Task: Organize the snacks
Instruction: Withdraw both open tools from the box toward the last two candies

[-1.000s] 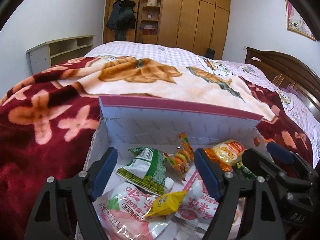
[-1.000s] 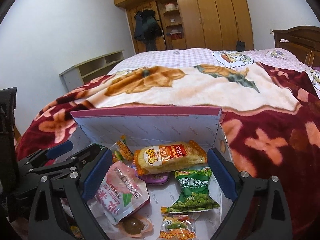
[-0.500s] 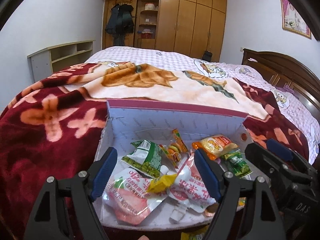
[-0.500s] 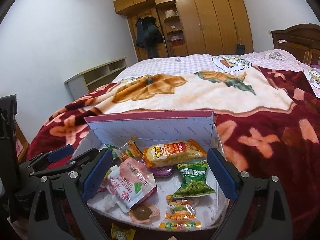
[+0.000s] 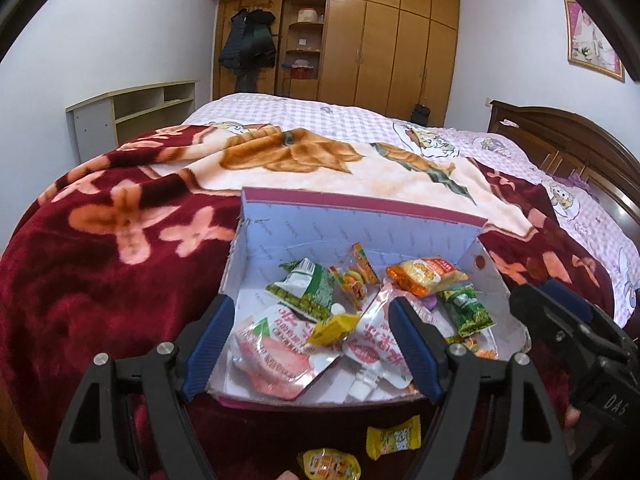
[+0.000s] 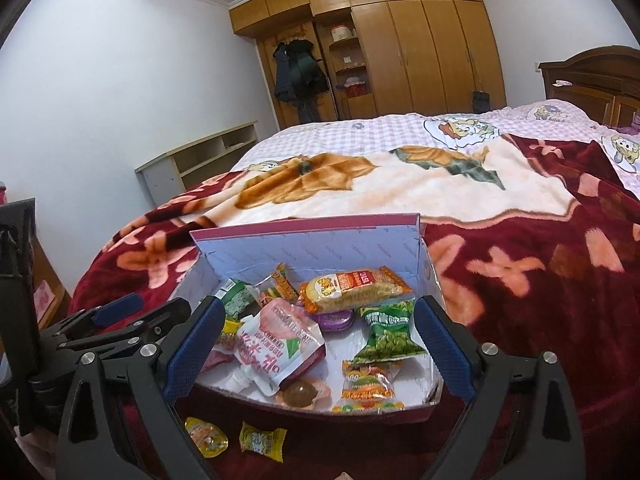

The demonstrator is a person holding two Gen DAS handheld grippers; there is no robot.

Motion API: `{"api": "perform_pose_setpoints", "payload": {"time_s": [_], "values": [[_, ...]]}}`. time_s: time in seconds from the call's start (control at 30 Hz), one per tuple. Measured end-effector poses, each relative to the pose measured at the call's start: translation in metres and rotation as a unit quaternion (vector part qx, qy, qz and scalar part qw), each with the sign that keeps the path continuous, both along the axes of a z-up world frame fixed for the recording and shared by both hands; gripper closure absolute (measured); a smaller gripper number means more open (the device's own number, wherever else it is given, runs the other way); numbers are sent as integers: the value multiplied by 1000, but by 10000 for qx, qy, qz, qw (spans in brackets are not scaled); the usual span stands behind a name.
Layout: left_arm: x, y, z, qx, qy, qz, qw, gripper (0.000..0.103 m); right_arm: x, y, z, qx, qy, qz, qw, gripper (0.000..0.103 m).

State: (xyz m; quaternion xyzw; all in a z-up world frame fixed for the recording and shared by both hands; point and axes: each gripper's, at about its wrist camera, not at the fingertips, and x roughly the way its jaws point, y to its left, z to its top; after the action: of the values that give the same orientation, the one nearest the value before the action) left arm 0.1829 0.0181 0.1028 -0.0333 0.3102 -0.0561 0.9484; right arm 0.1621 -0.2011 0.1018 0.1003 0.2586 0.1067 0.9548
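Observation:
A white cardboard box (image 5: 352, 236) (image 6: 312, 246) with a pink rim lies on the red flowered blanket, holding several snack packets: pink pouches (image 5: 276, 352) (image 6: 276, 340), green pea bags (image 5: 308, 288) (image 6: 390, 336), an orange-wrapped cake (image 5: 426, 274) (image 6: 356, 288). Two small yellow packets (image 5: 394, 436) (image 6: 262, 440) lie on the blanket in front of the box. My left gripper (image 5: 312, 340) is open and empty, held before the box's left half. My right gripper (image 6: 320, 344) is open and empty, before the box's right half.
The bed (image 6: 500, 184) stretches beyond the box, with a wooden headboard (image 5: 568, 132) at right. A low shelf unit (image 5: 132, 108) stands by the left wall and a wardrobe (image 6: 400, 48) at the back. Each gripper shows at the edge of the other's view.
Both grippers have pulled back and up from the box, so the whole box and the two loose packets in front of it have come into view. Both stay open.

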Motion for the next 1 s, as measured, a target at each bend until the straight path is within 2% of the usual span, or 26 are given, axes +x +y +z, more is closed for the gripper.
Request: {"api": "perform_pose_setpoints", "payload": {"time_s": [0.37,0.83,1.0], "values": [[-24,13,-15,-215,277,-12,9994,20,-28,2,-9,-44,63,-2,10000,6],[-52,17,-50,-62,695,-49,9975,20,-58,1,-28,-18,231,-31,9997,6],[-60,11,-65,-3,831,-206,9963,20,-70,7,-39,-135,255,12,9996,6]]}}
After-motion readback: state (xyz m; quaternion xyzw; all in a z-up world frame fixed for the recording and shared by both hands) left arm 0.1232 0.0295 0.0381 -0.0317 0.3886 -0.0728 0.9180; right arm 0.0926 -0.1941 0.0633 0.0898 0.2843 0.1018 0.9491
